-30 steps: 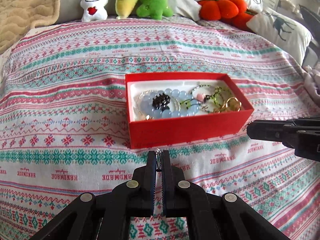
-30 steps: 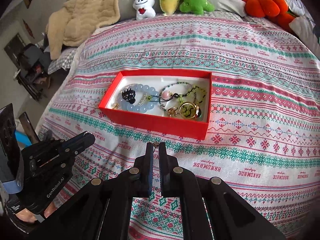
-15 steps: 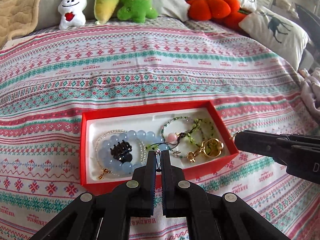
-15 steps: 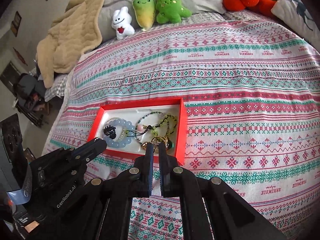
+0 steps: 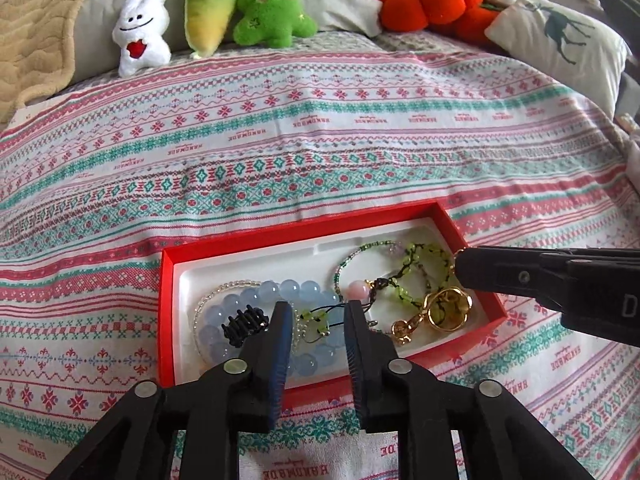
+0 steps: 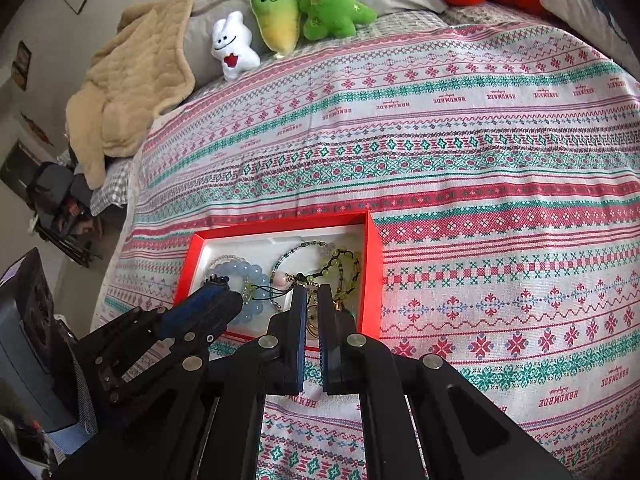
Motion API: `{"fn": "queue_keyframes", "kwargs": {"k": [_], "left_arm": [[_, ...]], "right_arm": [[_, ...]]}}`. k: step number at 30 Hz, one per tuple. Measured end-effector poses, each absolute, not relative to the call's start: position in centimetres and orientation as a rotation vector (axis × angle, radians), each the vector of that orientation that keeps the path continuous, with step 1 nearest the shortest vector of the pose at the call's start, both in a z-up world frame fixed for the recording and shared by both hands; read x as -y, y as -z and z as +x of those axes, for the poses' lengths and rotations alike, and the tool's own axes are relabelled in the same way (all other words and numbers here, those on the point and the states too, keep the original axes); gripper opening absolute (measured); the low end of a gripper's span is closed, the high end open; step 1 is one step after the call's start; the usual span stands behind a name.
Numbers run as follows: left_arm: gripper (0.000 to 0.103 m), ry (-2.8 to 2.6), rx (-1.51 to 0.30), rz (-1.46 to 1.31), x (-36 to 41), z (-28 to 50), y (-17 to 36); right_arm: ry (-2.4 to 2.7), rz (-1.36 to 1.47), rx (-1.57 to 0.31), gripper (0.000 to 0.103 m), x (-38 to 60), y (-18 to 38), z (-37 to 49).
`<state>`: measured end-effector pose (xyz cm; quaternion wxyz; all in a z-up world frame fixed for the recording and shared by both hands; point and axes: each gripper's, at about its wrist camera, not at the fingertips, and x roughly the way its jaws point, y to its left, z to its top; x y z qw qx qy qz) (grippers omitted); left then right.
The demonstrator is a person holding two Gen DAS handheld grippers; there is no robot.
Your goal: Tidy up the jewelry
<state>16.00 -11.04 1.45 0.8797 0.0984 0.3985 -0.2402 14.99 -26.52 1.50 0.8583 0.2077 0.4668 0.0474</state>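
From the left wrist, the left gripper (image 5: 316, 308) is hanging over the near wall of the red cardboard box with a white liner (image 5: 168, 312). Its jaws have just been opening and are gripping nothing, probably letting a piece drop in. Just ahead are lying one pale blue bead bracelet (image 5: 240, 308), one black claw clip (image 5: 245, 324) and one gold ring charm (image 5: 448, 310).

From the right wrist, the right gripper (image 6: 313, 290) is pinching shut on a thin metal chain (image 6: 309, 289) over the box's right end.
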Motion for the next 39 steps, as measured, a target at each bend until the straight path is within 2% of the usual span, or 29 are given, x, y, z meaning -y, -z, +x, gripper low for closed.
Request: {"fn": "queue_keyframes", "kwargs": {"k": [2,7,9,11,13,18,28,30,32,39], "left_arm": [[0.028,0.497,-0.822,0.217,10.9,15.7,-1.8],[0.044,0.473,-0.838,0.232,10.4,15.1,-1.9],[0.046,0.467,-0.842,0.233,10.2,14.9,-1.9],[0.049,0.461,-0.849,0.232,10.0,14.6,-2.0],[0.055,0.453,-0.856,0.228,9.7,14.3,-2.1],[0.07,0.435,-0.87,0.215,9.2,13.3,-2.5],[0.099,0.357,-0.936,0.199,7.7,11.2,-2.2],[0.102,0.331,-0.951,0.186,7.3,10.9,-2.1],[0.102,0.33,-0.972,0.177,6.9,10.7,-1.9],[0.102,0.278,-0.997,0.185,6.3,9.6,-1.6]], "right_arm": [[-0.094,0.44,-0.982,0.005,26.6,-1.3,15.2],[-0.09,0.474,-0.993,0.007,27.1,-1.0,15.5],[-0.089,0.486,-0.997,0.01,27.3,-1.0,15.5],[-0.088,0.487,-0.995,0.021,27.6,-1.1,15.2],[-0.089,0.489,-0.992,0.027,27.7,-1.3,14.8],[-0.095,0.459,-1.0,0.035,27.5,-1.9,13.4],[-0.021,0.305,-1.044,0.064,26.0,-2.2,9.5],[0.001,0.269,-1.045,0.069,25.6,-2.3,8.7],[0.014,0.265,-1.05,0.084,25.4,-2.4,8.0],[0.066,0.206,-1.074,0.1,24.0,-2.7,5.9]]}}
